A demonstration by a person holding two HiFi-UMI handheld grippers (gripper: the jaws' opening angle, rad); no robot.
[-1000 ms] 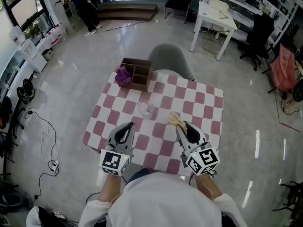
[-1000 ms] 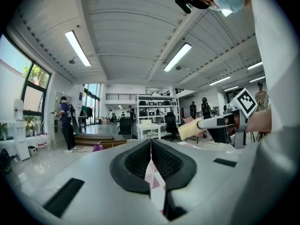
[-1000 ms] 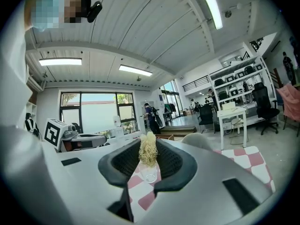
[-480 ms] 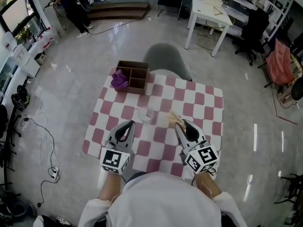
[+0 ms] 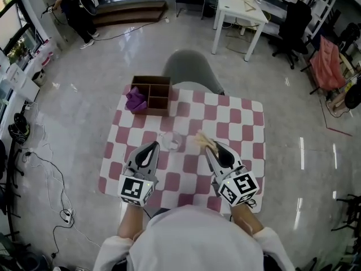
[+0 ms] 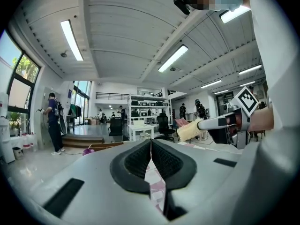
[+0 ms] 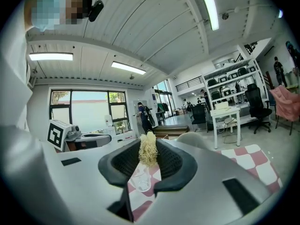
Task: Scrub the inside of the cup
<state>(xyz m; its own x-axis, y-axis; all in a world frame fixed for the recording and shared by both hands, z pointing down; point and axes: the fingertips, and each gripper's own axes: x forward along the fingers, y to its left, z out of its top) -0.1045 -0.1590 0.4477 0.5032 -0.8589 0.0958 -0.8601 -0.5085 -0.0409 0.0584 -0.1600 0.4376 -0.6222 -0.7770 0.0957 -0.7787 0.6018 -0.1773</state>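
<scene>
1. Evidently the cup (image 5: 172,141) is clear and thin-walled. It stands upright and alone on the checkered bench (image 5: 240,123), just ahead of both tools and between them.
2. It looks light and smooth, probably slippery and easy to tip or skate across the cloth. If it is glass it could also crack, so it wants a firm but gentle hold.
3. The best place to take it is probably across the outer wall at mid-height, or with one jaw over the rim. That would leave the mouth free for scrubbing.
4. The left tool (image 6: 151,142) has its jaws pressed together with nothing between them. It would have to spread before it could steady the cup.
5. The right tool (image 5: 211,147) is clamped on a pale, stringy scrubber (image 7: 148,154) whose tuft sticks out past the jaw tips. The tuft looks soft and springy, likely to bend on the way into the narrow mouth.
6. The scrubber hangs above the bench, near the cup but clear of it, so the inside is not yet touched.
7. A wooden box (image 5: 155,94) with a purple cloth (image 5: 135,100) sits well apart at the far edge.
</scene>
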